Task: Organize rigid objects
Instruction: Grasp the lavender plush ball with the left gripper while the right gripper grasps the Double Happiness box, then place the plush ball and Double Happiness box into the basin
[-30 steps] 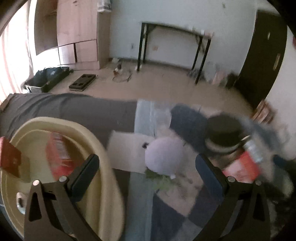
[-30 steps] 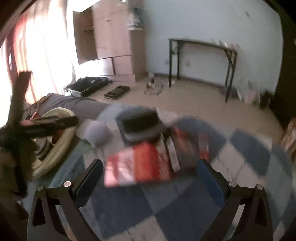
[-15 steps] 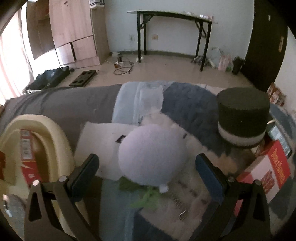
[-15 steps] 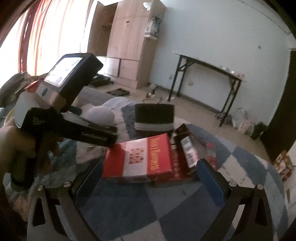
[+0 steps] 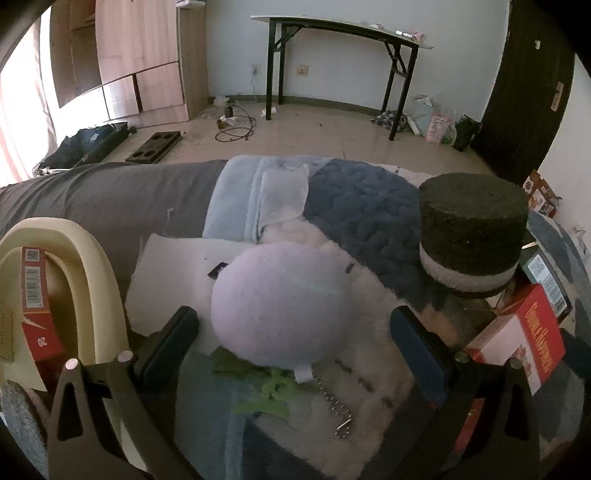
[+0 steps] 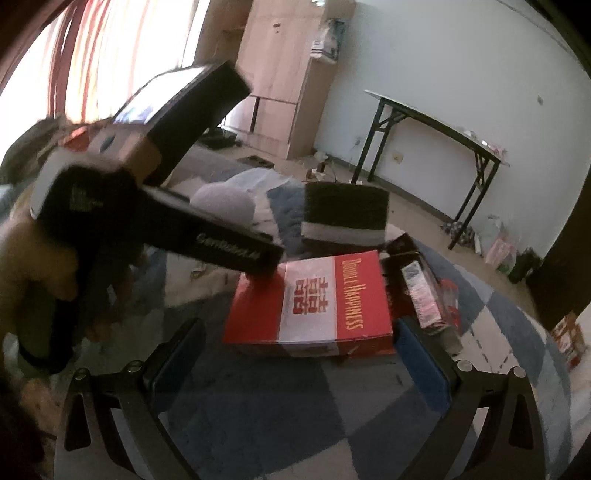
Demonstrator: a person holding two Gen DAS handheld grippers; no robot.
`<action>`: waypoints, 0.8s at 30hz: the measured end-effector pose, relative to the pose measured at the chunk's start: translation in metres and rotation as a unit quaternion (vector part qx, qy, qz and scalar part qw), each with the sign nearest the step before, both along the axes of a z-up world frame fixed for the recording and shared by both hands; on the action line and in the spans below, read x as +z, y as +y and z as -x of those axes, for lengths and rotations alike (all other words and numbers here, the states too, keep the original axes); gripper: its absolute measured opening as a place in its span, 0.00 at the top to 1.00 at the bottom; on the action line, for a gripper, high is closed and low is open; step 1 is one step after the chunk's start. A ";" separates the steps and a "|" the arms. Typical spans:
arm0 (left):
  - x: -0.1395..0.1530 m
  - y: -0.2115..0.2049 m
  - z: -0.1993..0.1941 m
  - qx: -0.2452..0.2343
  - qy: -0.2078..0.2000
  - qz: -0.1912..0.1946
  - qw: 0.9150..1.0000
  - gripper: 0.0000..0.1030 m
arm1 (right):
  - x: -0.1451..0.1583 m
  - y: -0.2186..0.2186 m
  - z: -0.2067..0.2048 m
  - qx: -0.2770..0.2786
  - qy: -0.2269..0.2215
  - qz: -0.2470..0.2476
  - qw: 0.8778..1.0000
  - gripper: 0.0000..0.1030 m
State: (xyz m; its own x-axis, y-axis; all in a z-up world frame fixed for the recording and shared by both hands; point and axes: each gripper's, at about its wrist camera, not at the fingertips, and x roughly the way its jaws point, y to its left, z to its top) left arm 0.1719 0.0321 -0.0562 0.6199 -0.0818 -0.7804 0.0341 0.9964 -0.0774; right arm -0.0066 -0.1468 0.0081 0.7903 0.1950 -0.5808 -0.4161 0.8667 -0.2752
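A pale lilac plush ball (image 5: 280, 306) lies on the blanket between the fingers of my open left gripper (image 5: 295, 343), which hovers right over it. A dark felt hat (image 5: 472, 229) stands to its right, beside a red and white box (image 5: 524, 339). A cream basin (image 5: 74, 280) at left holds red boxes (image 5: 35, 295). In the right wrist view my right gripper (image 6: 299, 365) is open just short of the red and white box (image 6: 314, 299). Darker boxes (image 6: 421, 291) lie beside it, the hat (image 6: 347, 214) behind it.
The left gripper's body (image 6: 147, 206), held in a hand, crosses the right wrist view at left. A patchwork blue blanket (image 6: 295, 417) covers the bed. Beyond are a floor, a black-legged table (image 5: 343, 33) and a wooden wardrobe (image 5: 140, 55).
My left gripper swung away from the basin and closed in on the plush ball. My right gripper moved nearer the red and white box, and the left tool moved in over that box's left end.
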 end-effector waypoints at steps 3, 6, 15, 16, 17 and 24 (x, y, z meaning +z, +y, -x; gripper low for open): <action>0.002 0.000 0.000 0.004 -0.009 0.011 1.000 0.01 | -0.005 0.009 -0.004 -0.003 -0.005 0.029 1.000 0.01; 0.005 -0.001 0.001 -0.004 -0.009 0.024 1.000 0.23 | -0.010 0.012 -0.012 -0.020 -0.007 0.052 0.998 0.02; 0.028 0.012 0.012 -0.016 -0.026 0.049 0.998 0.45 | -0.007 0.006 -0.018 -0.031 -0.011 0.030 0.999 0.11; 0.039 0.017 0.018 -0.015 -0.035 0.048 0.998 0.45 | -0.005 0.003 -0.016 -0.030 -0.011 0.024 0.999 0.11; 0.049 0.022 0.022 -0.014 -0.045 0.049 0.998 0.45 | -0.001 0.001 -0.012 -0.027 -0.012 0.015 0.999 0.11; 0.140 0.114 0.094 0.076 -0.134 0.015 0.988 0.45 | 0.027 0.004 0.016 0.038 0.002 -0.066 0.997 0.11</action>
State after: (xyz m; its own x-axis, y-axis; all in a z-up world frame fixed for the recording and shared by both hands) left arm 0.0782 0.1458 0.0841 0.8103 0.0077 -0.5859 -0.0924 0.9891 -0.1148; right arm -0.0230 -0.1425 0.0352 0.7680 0.3285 -0.5498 -0.4825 0.8613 -0.1594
